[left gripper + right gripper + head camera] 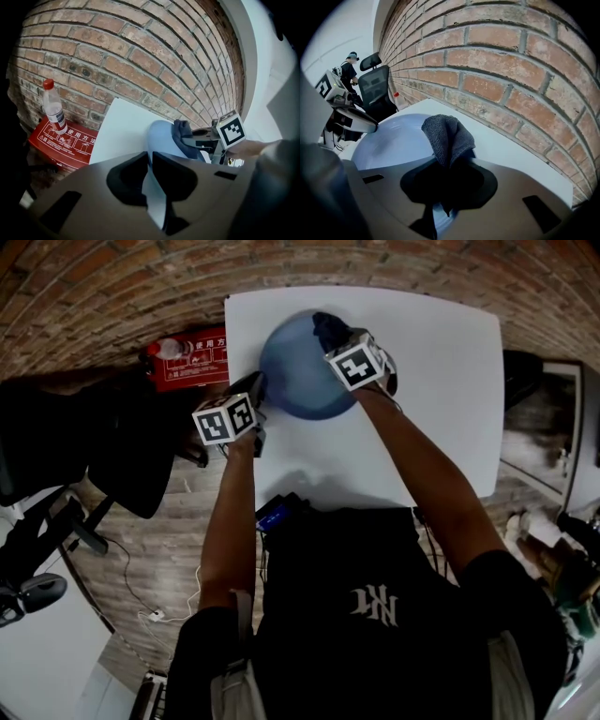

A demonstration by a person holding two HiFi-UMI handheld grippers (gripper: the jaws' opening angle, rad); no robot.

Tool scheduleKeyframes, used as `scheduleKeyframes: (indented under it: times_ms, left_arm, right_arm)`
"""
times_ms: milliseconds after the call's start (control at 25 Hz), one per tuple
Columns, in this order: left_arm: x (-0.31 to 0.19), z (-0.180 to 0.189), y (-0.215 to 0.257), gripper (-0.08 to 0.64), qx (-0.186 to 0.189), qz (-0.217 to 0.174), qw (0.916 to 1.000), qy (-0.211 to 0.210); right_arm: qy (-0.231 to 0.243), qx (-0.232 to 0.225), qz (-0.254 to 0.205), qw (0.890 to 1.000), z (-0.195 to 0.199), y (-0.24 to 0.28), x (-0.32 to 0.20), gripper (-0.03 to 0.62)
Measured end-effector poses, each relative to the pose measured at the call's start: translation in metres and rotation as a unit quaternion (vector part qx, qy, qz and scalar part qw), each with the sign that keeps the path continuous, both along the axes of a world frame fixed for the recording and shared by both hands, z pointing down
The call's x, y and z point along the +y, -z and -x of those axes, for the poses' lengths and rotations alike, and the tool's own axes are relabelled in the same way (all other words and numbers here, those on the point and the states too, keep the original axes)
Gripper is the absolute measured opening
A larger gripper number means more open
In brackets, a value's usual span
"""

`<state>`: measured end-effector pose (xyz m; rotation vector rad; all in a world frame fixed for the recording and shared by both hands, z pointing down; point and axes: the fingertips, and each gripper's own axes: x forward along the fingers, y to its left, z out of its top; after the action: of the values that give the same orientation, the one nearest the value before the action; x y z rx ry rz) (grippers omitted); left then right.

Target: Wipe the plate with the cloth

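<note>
"Which claw has the cloth?"

"The right claw (447, 168). It's clenched on the dark cloth (447, 133), and the wad pokes out past its tips. It sits over the far part of the blue plate (300, 371), towards the brick wall (511, 61)."

"And the other one?"

"The left claw (150, 164) is pinched on the plate's near-left rim. I'd guess it's steadying the plate at the far left of the white counter (441, 381)."

"So which way should the wipe go?"

"Back toward the person and leftward, I'd say. Most of the bare plate lies between the cloth and the left claw."

"Any writing?"

"The red box (61, 140) beside the counter reads '使用方法'. The label on the bottle (53, 105) standing on it is too small to read."
</note>
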<state>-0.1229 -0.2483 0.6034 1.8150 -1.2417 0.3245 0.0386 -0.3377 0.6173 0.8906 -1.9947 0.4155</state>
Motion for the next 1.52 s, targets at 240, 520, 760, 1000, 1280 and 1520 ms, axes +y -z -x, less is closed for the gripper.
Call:
scheduleKeyframes:
  times_ms: [240,520,760,1000,1280,1520]
  left_arm:
    - [-0.001,0.000,0.002,0.035,0.002,-0.007,1.0000,0.003]
    - [0.000,-0.003,0.003,0.037,-0.005,-0.011,0.9999,0.002]
    - [0.000,-0.002,0.002,0.037,0.005,-0.014,0.9999,0.009]
    - [0.002,-0.006,0.001,0.037,0.015,-0.012,0.9998,0.007]
    - [0.003,-0.005,0.001,0.037,0.013,-0.011,0.9998,0.011]
    - [0.005,-0.006,0.000,0.037,0.020,-0.012,0.9997,0.011]
  right_arm:
    - [-0.002,0.020,-0.004,1.000,-0.012,-0.001,-0.002,0.091]
    - [0.001,-0.027,-0.047,0.999,0.003,0.025,-0.005,0.091]
    - [-0.006,-0.191,-0.040,0.981,0.068,0.073,0.015,0.091]
    - [-0.010,-0.255,0.080,0.964,0.118,0.041,0.058,0.091]
    - [0.086,-0.177,0.053,0.979,0.133,0.002,0.075,0.091]
    - [0.114,-0.144,0.043,0.982,0.127,0.003,0.076,0.091]
